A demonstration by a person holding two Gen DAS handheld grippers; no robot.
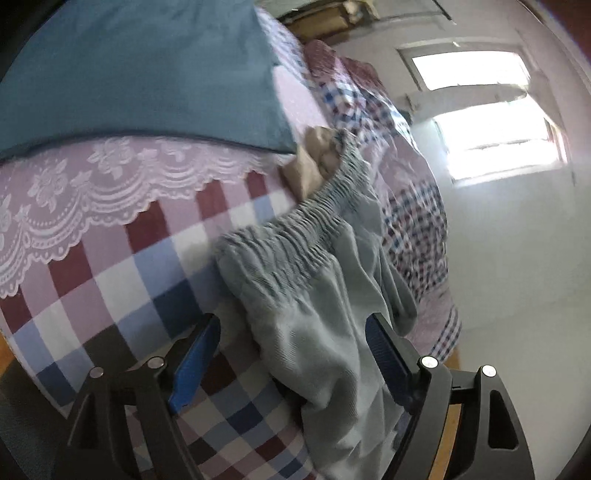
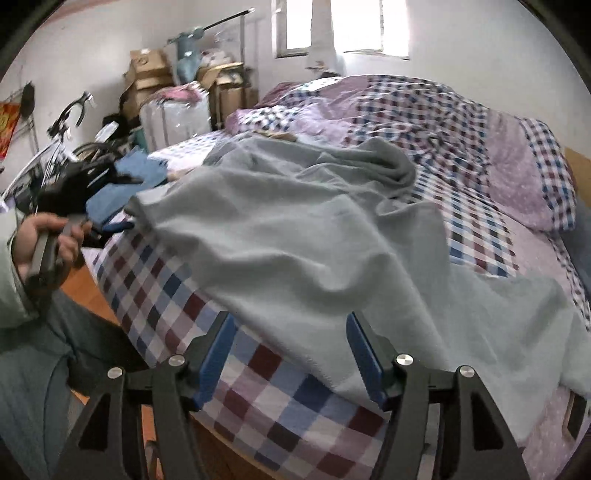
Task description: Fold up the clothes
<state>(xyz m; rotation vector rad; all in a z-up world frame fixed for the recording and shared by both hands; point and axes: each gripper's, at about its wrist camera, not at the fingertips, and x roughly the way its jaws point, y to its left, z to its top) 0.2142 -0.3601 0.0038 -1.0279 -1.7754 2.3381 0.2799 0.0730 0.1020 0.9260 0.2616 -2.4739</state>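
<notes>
- Pale grey-green pants [image 2: 295, 236] spread out across the checked bedsheet [image 2: 155, 295], covering most of the near half of the bed and reaching back toward the rumpled checked quilt [image 2: 424, 107].
- Right gripper [image 2: 290, 358] low over the bed's near edge, blue pads [image 2: 364, 358] set wide apart, nothing pinched; hem of the pants just ahead of the tips, right pad pretty much at the cloth.
- Left gripper [image 1: 291, 362] also gaping, blue pads [image 1: 194, 360] spread with a hanging fold of the pants [image 1: 332, 332] draped between them. Looks loose rather than clamped, though the shot is smeary so hard to be sure whether the right pad touches the fabric.
- Gathered elastic waistband [image 1: 295, 229] running up and away from the left gripper along the side of the mattress.
- Something tan and crumpled [image 1: 314, 158] just past the far end of the waistband, too blurry to name.
- Folded blue cloth [image 1: 140, 74] on top of a white lace trim [image 1: 85, 192], up and left of the pants, well apart from them.
- From the right side: a hand [image 2: 44, 240] gripping the left tool's handle off the bed's left edge, pale sleeve behind it.
- Cardboard boxes [image 2: 147, 74] and a bicycle [image 2: 59, 144] against the far wall, bright window [image 2: 340, 26] above the bed.
</notes>
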